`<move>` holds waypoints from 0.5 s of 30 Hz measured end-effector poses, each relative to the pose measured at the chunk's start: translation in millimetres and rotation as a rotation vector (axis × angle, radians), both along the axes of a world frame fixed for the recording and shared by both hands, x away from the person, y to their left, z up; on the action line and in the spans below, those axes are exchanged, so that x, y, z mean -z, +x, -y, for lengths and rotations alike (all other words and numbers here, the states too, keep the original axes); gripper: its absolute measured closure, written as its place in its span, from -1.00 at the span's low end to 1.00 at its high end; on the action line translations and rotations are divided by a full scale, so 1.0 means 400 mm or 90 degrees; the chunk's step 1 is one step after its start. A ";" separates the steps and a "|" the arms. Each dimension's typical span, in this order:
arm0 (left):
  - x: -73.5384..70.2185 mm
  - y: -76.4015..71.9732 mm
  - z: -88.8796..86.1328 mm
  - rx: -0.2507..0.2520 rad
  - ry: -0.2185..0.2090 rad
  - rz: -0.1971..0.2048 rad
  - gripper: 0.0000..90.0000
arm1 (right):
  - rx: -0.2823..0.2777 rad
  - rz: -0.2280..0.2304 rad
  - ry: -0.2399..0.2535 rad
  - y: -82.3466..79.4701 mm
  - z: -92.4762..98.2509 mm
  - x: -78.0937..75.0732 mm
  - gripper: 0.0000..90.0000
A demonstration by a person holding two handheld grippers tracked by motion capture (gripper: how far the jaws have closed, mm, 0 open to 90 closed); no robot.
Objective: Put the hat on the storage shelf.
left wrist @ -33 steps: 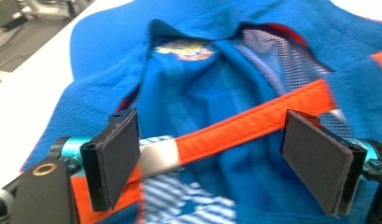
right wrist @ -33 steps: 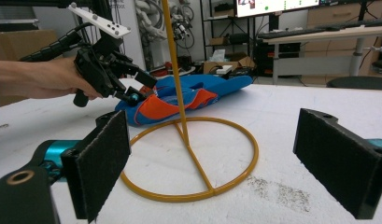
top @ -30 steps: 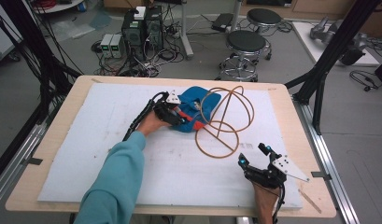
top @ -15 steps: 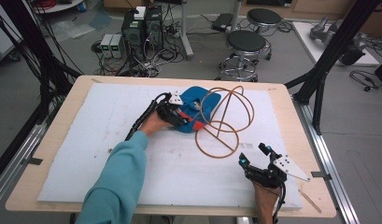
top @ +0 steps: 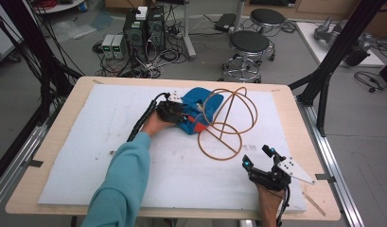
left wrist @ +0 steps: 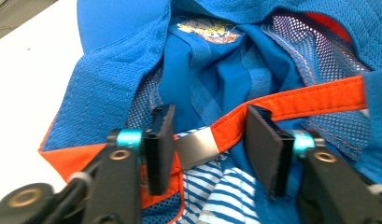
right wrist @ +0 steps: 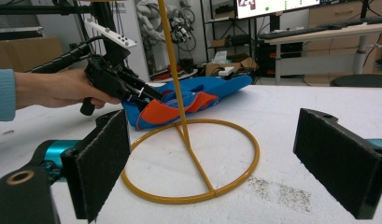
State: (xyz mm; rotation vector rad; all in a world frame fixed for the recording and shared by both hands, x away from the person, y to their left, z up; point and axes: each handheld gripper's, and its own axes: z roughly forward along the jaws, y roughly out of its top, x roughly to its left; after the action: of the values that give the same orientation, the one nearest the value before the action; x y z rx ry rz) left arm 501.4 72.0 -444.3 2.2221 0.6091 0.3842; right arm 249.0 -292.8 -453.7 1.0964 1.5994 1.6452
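A blue mesh hat with orange trim lies crumpled at the back middle of the white mat, beside an orange wire stand with a ring base. My left gripper is at the hat's left side. In the left gripper view it is open, its pads either side of an orange strap with a grey tab, over striped lining. My right gripper rests open near the front right. In its own view the pads stand wide apart, facing the stand's ring, the hat and the left gripper.
The white mat covers most of the wooden table. Black frame posts rise at the right and left corners. Two stools and computer boxes stand on the floor beyond the far edge.
The left gripper has edged slightly right, further into the hat. The right gripper and the wire stand have stayed put.
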 end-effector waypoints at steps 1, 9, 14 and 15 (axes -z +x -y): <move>-0.001 -0.001 0.001 -0.006 -0.001 0.000 0.41 | -0.001 -0.001 0.002 0.000 0.000 0.000 -0.78; -0.014 -0.011 0.009 -0.033 -0.014 -0.024 0.52 | -0.001 0.000 0.000 0.000 0.000 0.000 -0.78; -0.029 -0.020 0.016 -0.032 -0.029 -0.023 0.53 | 0.000 0.001 -0.002 0.000 0.000 0.000 -0.78; -0.033 -0.022 0.017 -0.035 -0.035 -0.024 0.53 | 0.000 0.000 -0.003 0.000 0.000 0.000 -0.78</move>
State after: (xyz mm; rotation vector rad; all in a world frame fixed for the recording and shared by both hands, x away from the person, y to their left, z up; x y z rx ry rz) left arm 492.4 65.2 -431.0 2.1676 0.6932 0.3499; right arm 248.8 -292.7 -453.7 1.0933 1.6020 1.6414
